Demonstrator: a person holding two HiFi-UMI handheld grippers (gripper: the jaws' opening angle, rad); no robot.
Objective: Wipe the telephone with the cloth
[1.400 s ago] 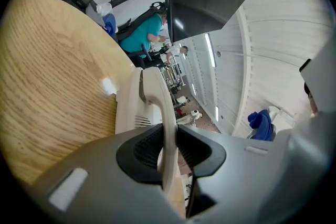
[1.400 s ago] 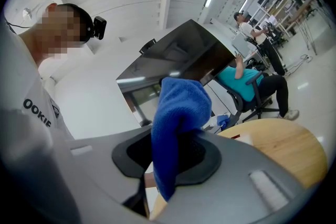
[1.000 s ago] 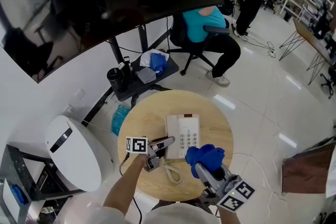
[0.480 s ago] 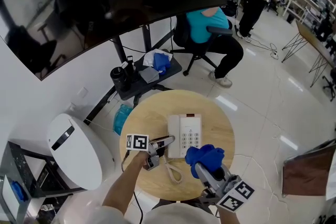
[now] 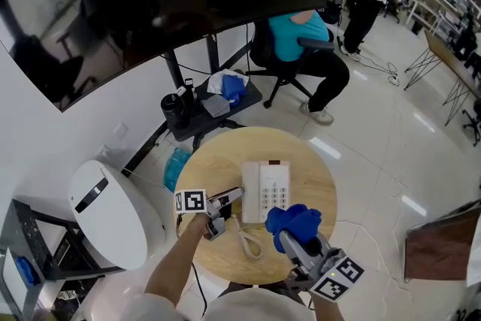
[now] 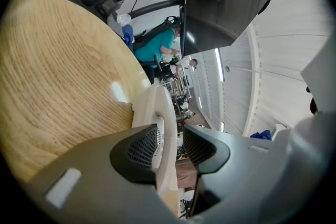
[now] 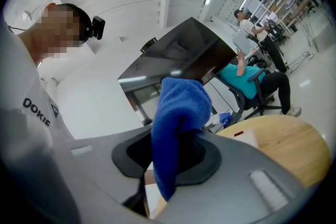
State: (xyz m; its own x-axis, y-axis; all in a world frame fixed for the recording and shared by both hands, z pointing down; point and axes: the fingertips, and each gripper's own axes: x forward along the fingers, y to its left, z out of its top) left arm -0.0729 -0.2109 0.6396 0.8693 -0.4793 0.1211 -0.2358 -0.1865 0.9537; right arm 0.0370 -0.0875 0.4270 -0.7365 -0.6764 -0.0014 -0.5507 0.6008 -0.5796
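Wiping had not visibly begun, by my judgement. The blue cloth (image 5: 293, 219) hung bunched just off the near right corner of the telephone (image 5: 270, 188), pinched fast in my right claw (image 5: 291, 231) and seemingly not yet on the casing. The telephone stood on the bench (image 5: 218, 162), with its handset (image 6: 160, 113) along its left side. My left claw (image 5: 231, 198) straddled the handset's near end; its jaws had just been spreading and its pads were not squeezing it. All the wiping remained. I saw no container near the telephone.
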